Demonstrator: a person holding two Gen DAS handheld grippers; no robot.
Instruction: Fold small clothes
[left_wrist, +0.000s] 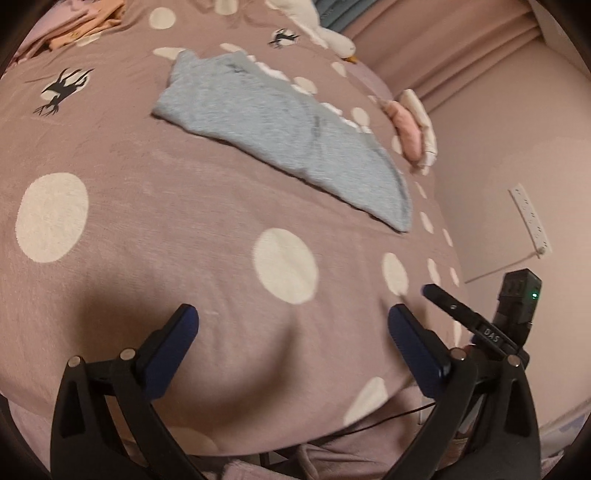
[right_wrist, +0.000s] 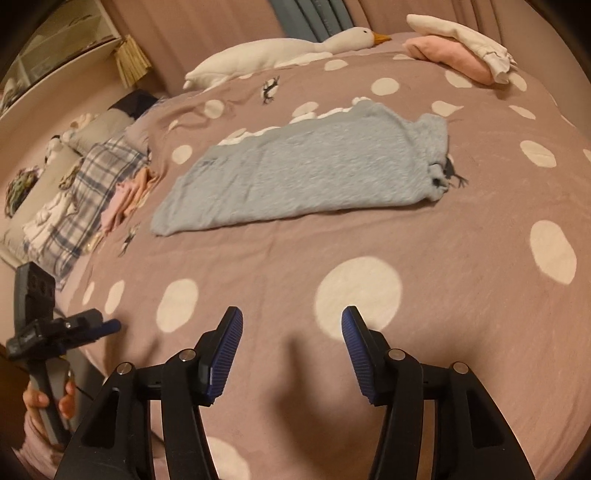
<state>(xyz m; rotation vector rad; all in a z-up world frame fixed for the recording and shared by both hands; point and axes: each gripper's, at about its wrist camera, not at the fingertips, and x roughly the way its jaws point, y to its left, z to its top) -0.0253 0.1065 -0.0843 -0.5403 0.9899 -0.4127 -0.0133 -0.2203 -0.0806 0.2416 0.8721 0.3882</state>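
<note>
Grey garment (right_wrist: 306, 170) beyond (clear of) tongs (right_wrist: 291, 354)

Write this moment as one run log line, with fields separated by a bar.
step: fold small clothes | grey garment: folded on bedspread | left gripper: jaws open, empty | right gripper: jaws open, empty

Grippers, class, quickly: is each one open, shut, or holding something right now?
Left gripper: open, nothing between its jaws; the grey garment lies apart on the bedspread.
Right gripper: open, holding nothing.
</note>
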